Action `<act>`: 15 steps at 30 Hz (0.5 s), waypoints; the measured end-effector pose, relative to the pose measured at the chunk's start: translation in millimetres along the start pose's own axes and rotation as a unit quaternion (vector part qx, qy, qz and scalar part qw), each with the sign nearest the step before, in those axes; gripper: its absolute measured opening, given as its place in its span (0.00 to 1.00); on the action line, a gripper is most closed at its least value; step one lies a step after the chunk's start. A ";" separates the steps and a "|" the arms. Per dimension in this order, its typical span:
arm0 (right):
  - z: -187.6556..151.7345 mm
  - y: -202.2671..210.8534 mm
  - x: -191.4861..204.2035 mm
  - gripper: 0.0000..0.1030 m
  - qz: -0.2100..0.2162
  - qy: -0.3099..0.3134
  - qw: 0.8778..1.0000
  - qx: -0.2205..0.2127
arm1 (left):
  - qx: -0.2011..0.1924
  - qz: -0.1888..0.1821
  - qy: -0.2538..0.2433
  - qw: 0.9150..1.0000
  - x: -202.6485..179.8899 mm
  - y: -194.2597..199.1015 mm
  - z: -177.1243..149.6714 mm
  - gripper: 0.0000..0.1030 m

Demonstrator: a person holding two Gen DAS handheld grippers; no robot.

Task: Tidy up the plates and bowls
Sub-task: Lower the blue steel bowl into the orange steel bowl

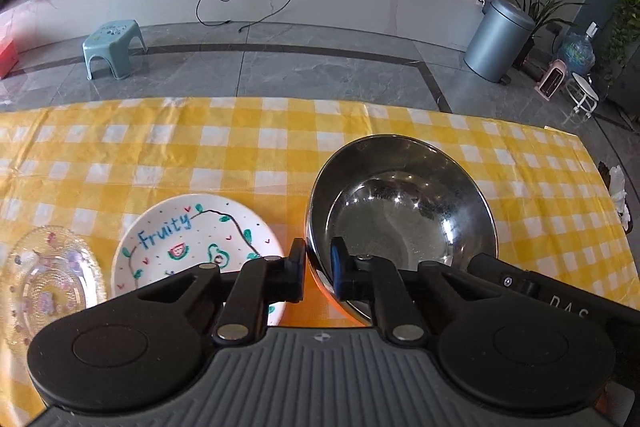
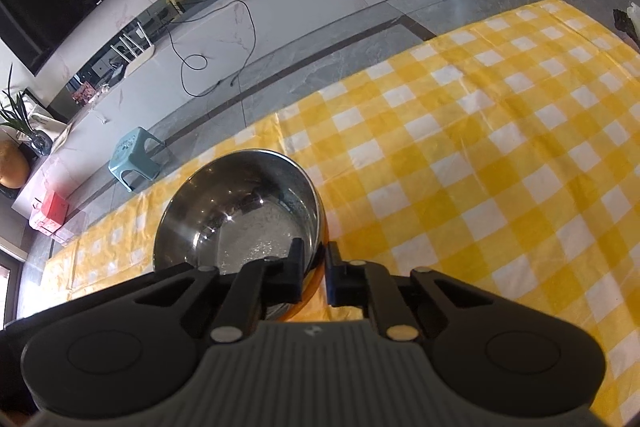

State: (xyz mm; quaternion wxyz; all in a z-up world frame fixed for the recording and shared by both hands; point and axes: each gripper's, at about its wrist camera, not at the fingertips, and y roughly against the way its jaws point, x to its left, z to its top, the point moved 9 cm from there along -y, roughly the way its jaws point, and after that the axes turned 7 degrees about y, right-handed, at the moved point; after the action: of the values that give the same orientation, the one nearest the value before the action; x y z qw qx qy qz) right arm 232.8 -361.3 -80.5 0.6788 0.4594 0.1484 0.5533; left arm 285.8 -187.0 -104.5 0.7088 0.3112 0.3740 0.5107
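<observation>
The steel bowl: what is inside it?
The steel bowl looks empty: only its shiny bottom with reflections shows. The near part is covered by the fingers gripping its rim, so I cannot see there.

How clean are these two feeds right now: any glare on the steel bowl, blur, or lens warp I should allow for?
Left wrist: sharp, daylit; small specular glints inside the steel bowl, fisheye bends the tablecloth edge. Right wrist: sharp too, bowl mirrors dark reflections, horizon tilted and curved, right corner vignetted.
</observation>
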 end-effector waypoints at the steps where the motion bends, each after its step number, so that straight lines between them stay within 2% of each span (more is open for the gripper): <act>1: 0.0 5.5 2.4 0.07 0.003 0.003 1.000 -0.002 | -0.004 0.000 -0.001 1.000 0.6 6.7 -0.3 0.14; 11: -23.9 64.5 28.2 0.07 0.069 0.026 0.997 0.001 | -0.034 0.021 0.006 0.999 19.4 82.4 -23.3 0.15; 15: -33.8 96.8 50.0 0.06 0.095 0.058 0.994 -0.014 | -0.047 0.025 0.036 0.998 34.0 117.7 -39.6 0.15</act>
State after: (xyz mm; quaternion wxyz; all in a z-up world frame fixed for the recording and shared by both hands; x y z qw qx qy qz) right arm 166.4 -304.7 -7.0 0.6197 0.4289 0.1356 0.6431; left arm 201.2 -118.6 -35.7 0.6958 0.2677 0.3672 0.5562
